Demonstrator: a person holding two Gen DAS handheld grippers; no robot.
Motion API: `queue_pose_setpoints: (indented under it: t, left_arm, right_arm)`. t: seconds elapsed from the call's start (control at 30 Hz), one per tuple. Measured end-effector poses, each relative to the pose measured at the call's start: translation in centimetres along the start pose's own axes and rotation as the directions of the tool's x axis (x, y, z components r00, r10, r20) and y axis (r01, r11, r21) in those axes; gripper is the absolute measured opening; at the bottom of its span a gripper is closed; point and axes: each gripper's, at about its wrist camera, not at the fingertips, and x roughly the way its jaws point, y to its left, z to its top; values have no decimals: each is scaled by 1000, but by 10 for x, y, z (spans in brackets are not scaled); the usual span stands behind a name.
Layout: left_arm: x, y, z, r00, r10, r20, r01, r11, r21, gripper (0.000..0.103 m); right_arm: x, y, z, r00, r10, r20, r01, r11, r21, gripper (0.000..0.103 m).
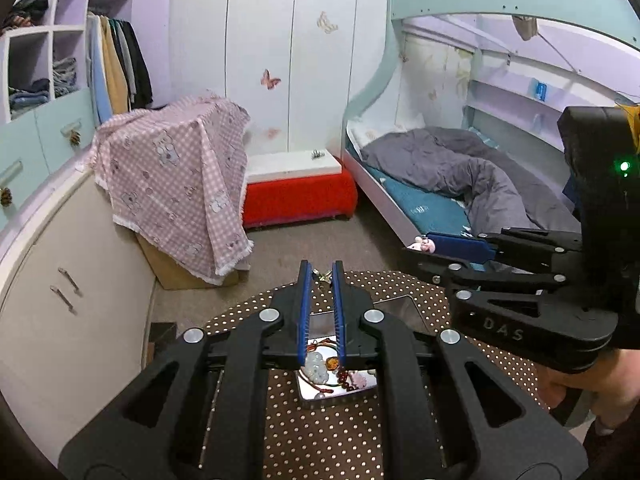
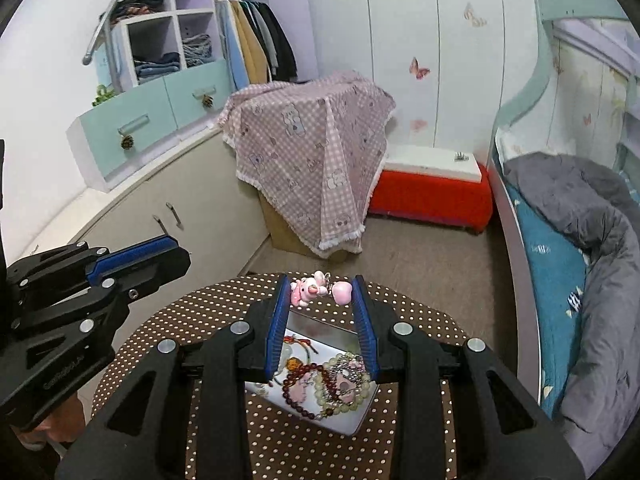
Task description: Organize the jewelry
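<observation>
My right gripper (image 2: 321, 280) is shut on a pink charm (image 2: 306, 292), a small pig figure with a heart bead, held above the table's far side. In the left wrist view that gripper (image 1: 416, 250) reaches in from the right with the charm (image 1: 424, 245) at its tip. My left gripper (image 1: 322, 270) is shut on a small silver metal piece (image 1: 323, 277). It enters the right wrist view from the left (image 2: 178, 248). Below both lies a mirrored tray (image 2: 320, 326) holding a dark red bead bracelet (image 2: 298, 392), a pale green bead bracelet (image 2: 352, 400) and a jade-like pendant (image 1: 316, 364).
The tray (image 1: 320, 394) rests on a round table with a brown dotted cloth (image 2: 300, 452). Beyond it stand a box under a pink checked cloth (image 2: 312, 152), a red bench (image 2: 432, 196), a bed with a grey duvet (image 2: 592, 220) and a low cabinet (image 1: 80, 280).
</observation>
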Motion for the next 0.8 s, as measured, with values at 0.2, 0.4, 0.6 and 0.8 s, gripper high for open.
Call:
queue_pose_setpoints:
  t: [0.2,0.4,0.6,0.8]
  left_arm:
    - [21,7,3,998,24,-53,-25,999,-27,50]
    - [-3,28,5,995,94,17,-91,990,-104,94]
    - [-30,31,0,992,121,47,-115,986,-124,94]
    - [-65,27,-9,985,149,84,-138,983,-122,95]
  right_arm:
    - [17,-10,0,999,-5,-36,6,999,42,74]
    - [6,-25,-6,997,-75,-18,77,990,121,95]
    - [-16,-20,-5,996,-89,9,87,986,140,95]
    - [-45,-3,-5,994,-96,46,90,988,127,95]
